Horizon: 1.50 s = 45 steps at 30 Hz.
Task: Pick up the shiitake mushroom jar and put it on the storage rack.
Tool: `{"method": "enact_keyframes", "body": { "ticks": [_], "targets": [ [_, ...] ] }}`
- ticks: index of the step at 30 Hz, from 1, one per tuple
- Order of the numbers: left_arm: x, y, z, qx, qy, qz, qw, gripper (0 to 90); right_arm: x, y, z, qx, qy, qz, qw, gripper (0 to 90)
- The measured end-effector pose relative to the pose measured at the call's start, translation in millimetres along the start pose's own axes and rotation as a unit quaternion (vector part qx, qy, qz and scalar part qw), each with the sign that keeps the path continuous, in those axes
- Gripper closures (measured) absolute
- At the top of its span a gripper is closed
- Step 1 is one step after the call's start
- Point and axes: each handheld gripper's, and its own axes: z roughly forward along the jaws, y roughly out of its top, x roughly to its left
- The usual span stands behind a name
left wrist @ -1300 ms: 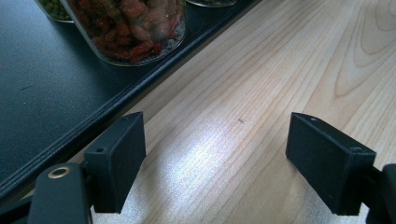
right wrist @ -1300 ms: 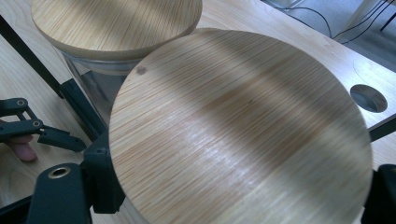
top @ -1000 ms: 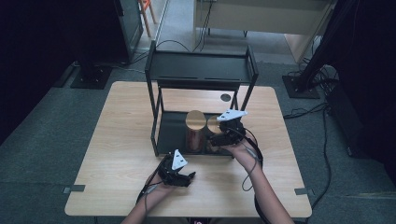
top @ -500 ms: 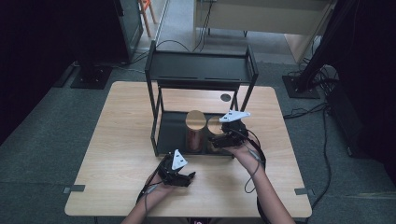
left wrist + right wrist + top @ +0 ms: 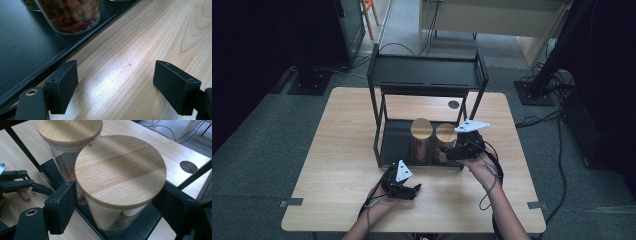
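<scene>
Straddling nearer wood-lidded jar (image 5: 120, 175) on rack shelf (image 5: 147, 225) with right gripper (image 5: 120, 212), contact unclear; left gripper (image 5: 125, 85) released over table (image 5: 150, 37).

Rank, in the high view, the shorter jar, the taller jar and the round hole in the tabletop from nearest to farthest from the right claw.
1. Shorter jar: right at the right claw, on the rack's bottom shelf.
2. Taller jar: just beyond it to the left, on the same shelf.
3. Round hole: farther back on the table, behind the rack.
</scene>
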Motion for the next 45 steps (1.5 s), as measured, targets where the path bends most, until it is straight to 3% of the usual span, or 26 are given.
{"method": "enact_keyframes", "body": {
  "ticks": [13,15,18,24,45],
  "targets": [
    [1.6,0.3,0.8,0.001,-0.006,-0.006,1.0000,20.2,4.7,-8.9,-11.8,-0.026,0.006,-0.013,0.9996,20.7],
    [2.0,0.7,1.0,0.002,-0.005,-0.006,1.0000,20.2,3.9,-10.5,-12.6,-0.029,0.017,-0.008,0.9994,20.8],
    [1.9,0.6,1.2,0.001,-0.002,-0.010,0.9999,20.2,3.3,-12.6,-12.1,-0.024,0.014,-0.011,0.9996,20.8],
    [1.9,0.6,1.3,0.000,0.000,-0.012,0.9999,20.2,1.1,-15.4,-16.5,-0.041,0.024,-0.005,0.9989,20.9],
    [3.8,0.9,1.8,0.004,-0.007,-0.015,0.9999,20.2,2.6,-31.6,-30.3,-0.046,0.050,-0.016,0.9976,20.9]
  ]
}}
